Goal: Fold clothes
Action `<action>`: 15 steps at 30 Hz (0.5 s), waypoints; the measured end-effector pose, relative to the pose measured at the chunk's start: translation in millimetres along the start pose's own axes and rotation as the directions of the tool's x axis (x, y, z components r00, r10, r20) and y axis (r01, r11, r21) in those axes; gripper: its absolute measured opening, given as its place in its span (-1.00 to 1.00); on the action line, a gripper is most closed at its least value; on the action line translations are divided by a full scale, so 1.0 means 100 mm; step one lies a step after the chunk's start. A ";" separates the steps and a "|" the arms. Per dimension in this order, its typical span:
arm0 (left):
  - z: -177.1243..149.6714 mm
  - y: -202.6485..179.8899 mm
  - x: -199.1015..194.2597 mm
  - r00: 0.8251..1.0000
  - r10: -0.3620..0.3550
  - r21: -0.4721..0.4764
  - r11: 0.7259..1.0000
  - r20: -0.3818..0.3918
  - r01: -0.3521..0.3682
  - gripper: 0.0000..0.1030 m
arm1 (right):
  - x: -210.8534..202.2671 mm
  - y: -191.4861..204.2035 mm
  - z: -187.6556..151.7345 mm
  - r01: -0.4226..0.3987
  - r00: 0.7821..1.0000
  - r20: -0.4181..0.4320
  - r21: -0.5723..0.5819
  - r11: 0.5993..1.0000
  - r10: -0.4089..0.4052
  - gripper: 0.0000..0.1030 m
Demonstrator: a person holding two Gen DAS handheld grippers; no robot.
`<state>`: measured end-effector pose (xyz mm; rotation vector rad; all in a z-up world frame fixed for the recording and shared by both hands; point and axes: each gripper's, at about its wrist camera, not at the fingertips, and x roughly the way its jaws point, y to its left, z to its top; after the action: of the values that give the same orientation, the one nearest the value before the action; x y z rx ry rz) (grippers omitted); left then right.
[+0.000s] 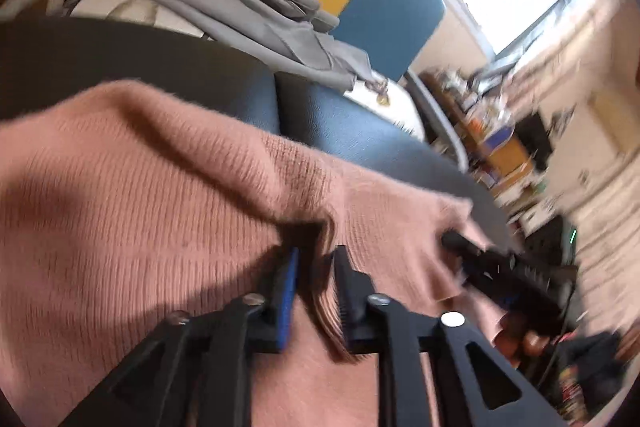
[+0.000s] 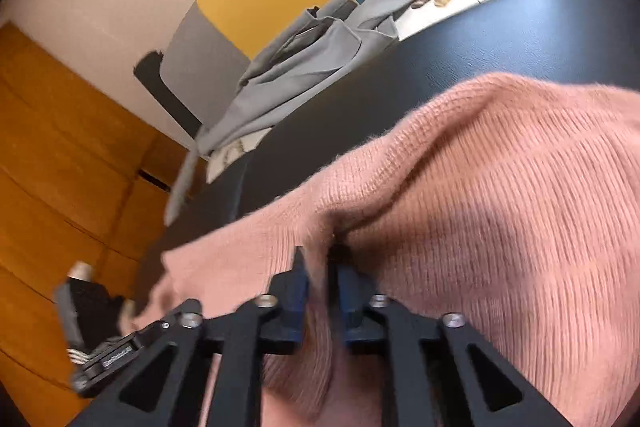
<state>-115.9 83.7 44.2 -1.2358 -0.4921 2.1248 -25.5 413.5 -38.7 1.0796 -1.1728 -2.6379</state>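
The left tool [image 1: 316, 255] and right tool [image 2: 318, 259] each pinch a bunched edge of the pink sweater [image 1: 140, 195], which lies on the dark table [image 1: 120, 55]. Judged best: keep both grips level and taut. A grey garment [image 1: 248, 11] lies beyond.

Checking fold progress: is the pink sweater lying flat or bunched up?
Bunched. The pink sweater humps in ridges over the dark table, with a pinch of knit between each gripper's fingers.

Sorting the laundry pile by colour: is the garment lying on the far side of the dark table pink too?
No, the garment lying beyond the dark table is grey; only the sweater is pink.
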 end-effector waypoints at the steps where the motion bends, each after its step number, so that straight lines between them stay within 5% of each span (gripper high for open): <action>1: -0.02 -0.01 -0.01 1.000 -0.008 -0.015 1.000 0.017 0.008 -0.48 | -0.06 0.03 -0.05 -0.010 1.000 0.000 -0.011 1.000 0.010 -0.04; 3: -0.10 -0.07 0.04 0.999 0.035 0.014 0.999 0.007 -0.035 -0.44 | -0.10 0.13 -0.17 -0.004 1.000 -0.031 -0.061 0.998 0.002 0.02; 4: -0.12 -0.12 0.08 0.997 0.080 0.072 0.994 0.007 -0.080 -0.63 | -0.09 0.19 -0.23 0.008 0.999 -0.050 -0.101 0.995 -0.013 -0.15; 5: -0.13 -0.18 0.09 0.992 0.126 0.129 0.983 0.016 -0.127 -0.73 | -0.07 0.25 -0.30 0.039 0.997 -0.060 -0.163 0.986 -0.049 -0.88; 8: -0.14 -0.31 0.08 0.972 0.232 0.231 0.945 0.031 -0.233 -0.76 | -0.09 0.30 -0.40 0.114 0.990 -0.055 -0.257 0.960 -0.132 -0.88; 10: -0.14 -0.40 -0.02 0.957 0.274 0.247 0.925 0.094 -0.289 -0.74 | -0.10 0.23 -0.40 0.089 0.991 -0.077 -0.250 0.964 -0.112 -0.84; 13: -0.13 -0.60 -0.23 0.934 0.259 0.248 0.914 0.248 -0.320 -0.62 | -0.27 0.05 -0.26 0.034 0.998 -0.041 -0.142 0.989 -0.041 -0.17; 15: -0.13 -0.81 -0.18 0.944 0.205 0.293 0.915 0.257 -0.278 -0.57 | -0.41 -0.14 -0.11 -0.002 0.999 0.041 -0.019 1.000 0.003 -0.03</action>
<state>-71.4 131.6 97.1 -0.9139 -0.0676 2.4498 15.0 429.3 -29.5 1.0245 -1.1531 -2.6762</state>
